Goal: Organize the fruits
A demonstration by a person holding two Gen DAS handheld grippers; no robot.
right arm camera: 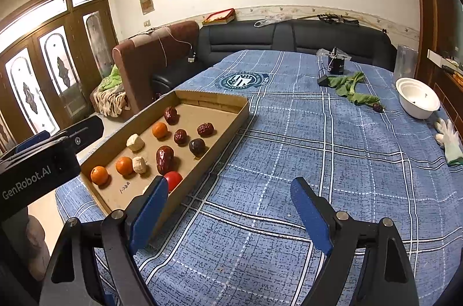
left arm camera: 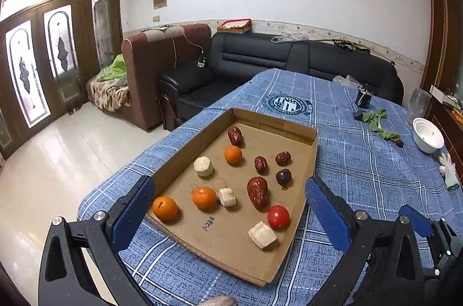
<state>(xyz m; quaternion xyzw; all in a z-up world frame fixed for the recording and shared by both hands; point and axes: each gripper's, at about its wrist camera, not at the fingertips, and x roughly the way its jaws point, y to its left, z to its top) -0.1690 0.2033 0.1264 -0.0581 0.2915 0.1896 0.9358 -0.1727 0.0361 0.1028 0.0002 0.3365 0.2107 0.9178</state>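
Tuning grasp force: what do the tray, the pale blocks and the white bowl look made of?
Tray: brown corrugated cardboard, matte, folded flaps. Pale blocks: rough, crumbly, grainy, maybe pressed grain or foam; unclear. White bowl: smooth and glossy, plastic or ceramic, cannot tell which.

pale block (right arm camera: 145,189) hidden behind right fingers (right arm camera: 149,215) | tray writing (left arm camera: 209,224) unreadable (too small)

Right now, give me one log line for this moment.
left gripper: open, empty, over tray | right gripper: open, empty, over cloth | fruit in tray: untouched | bowl: far right
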